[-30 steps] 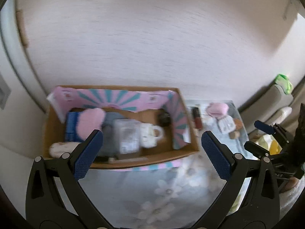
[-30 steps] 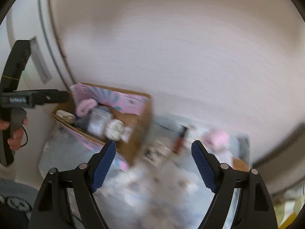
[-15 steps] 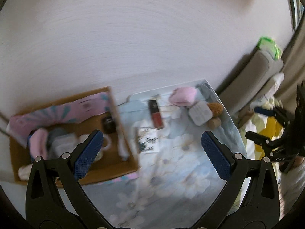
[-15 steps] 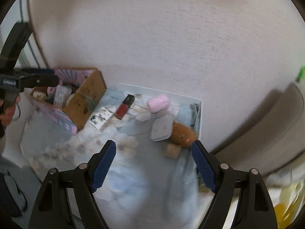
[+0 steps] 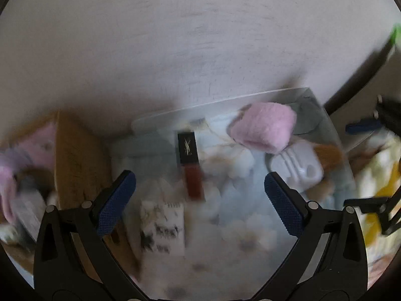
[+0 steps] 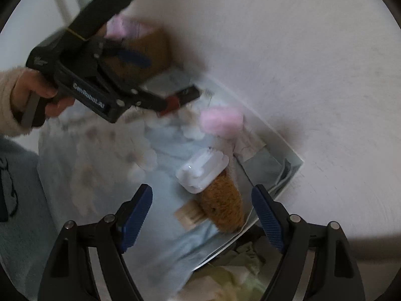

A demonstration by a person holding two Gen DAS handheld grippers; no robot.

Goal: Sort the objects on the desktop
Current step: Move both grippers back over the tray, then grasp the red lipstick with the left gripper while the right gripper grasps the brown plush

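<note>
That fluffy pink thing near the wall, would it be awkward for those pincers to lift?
Probably not. The fluffy pink fabric bundle looks soft and plush, so it would likely squash between the pads rather than slip. It seems light for its bulk. Being floppy fabric, it may sag or unfold when lifted, and it should not roll on the floral cloth.

Bare floral cloth (image 5: 240, 228) lies open ahead, hemmed by the cardboard box (image 5: 77, 155) at left, lip-gloss tube (image 5: 190, 163) centre, pink plush (image 5: 263, 128) and white case (image 5: 298, 168) right.
</note>
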